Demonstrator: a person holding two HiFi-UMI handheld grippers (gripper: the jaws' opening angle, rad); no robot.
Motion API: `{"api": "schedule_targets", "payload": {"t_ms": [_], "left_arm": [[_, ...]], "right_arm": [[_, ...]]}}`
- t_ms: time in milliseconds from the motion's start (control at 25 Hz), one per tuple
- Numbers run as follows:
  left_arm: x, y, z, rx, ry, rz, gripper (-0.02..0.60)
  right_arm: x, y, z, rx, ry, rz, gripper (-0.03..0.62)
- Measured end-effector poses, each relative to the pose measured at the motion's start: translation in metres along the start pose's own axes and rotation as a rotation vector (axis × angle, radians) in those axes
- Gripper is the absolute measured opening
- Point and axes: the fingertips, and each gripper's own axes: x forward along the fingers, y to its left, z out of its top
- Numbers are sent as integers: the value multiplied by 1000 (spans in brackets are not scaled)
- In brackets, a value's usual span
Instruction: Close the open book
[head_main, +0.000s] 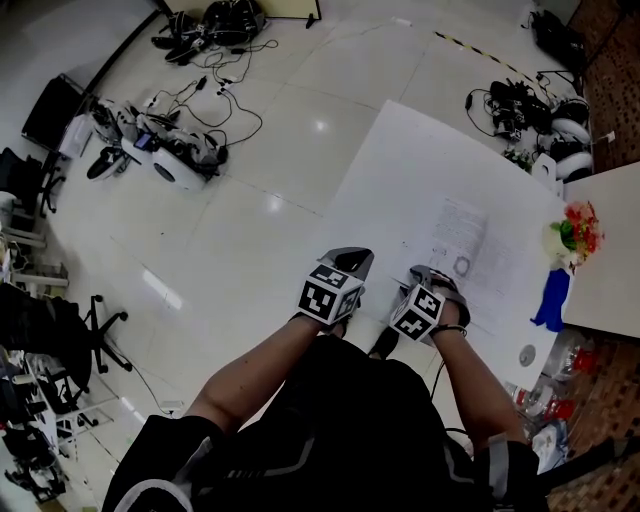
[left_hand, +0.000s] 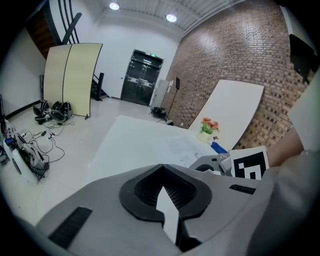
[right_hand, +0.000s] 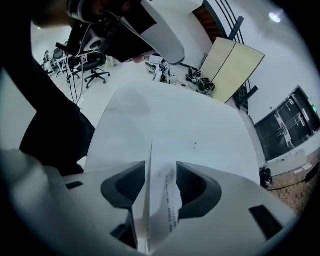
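Observation:
The open book (head_main: 462, 252) lies on the white table (head_main: 420, 170), its printed pages facing up. My right gripper (head_main: 432, 278) points steeply down at the book's near edge. In the right gripper view its jaws (right_hand: 161, 166) stand wide, with a raised page (right_hand: 149, 190) edge-on between them and a printed page (right_hand: 169, 200) below; the pads do not press on either. My left gripper (head_main: 352, 262) hovers over the table's near left edge, apart from the book. In its own view the left gripper (left_hand: 161, 168) has its tips together, with only a thin white slit between the pads.
A pot of flowers (head_main: 572, 232) and a blue object (head_main: 551, 298) stand at the table's right edge, beside a second white table (head_main: 612, 250). Cables and gear (head_main: 170, 140) litter the floor at the far left. Office chairs (head_main: 60, 330) stand at the left.

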Motion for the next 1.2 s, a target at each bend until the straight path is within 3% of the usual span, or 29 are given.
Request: {"api": "schedule_targets", "payload": {"t_ms": [520,760,920,1200], "left_arm": [[6,0,0,3,10,-21,-5],[9,1,4,16,14,-27,-5],[10,0,10,25,16,-31,-5],[23,-17,24,80,23,-84,-5]], "right_arm": [[6,0,-5,-69,33,-37,155],[0,2,-4,-70,23,-104,86],[-17,-7,3,-17,-30,-168,31],[-56,-23,0,186,-143,-275,14]]}}
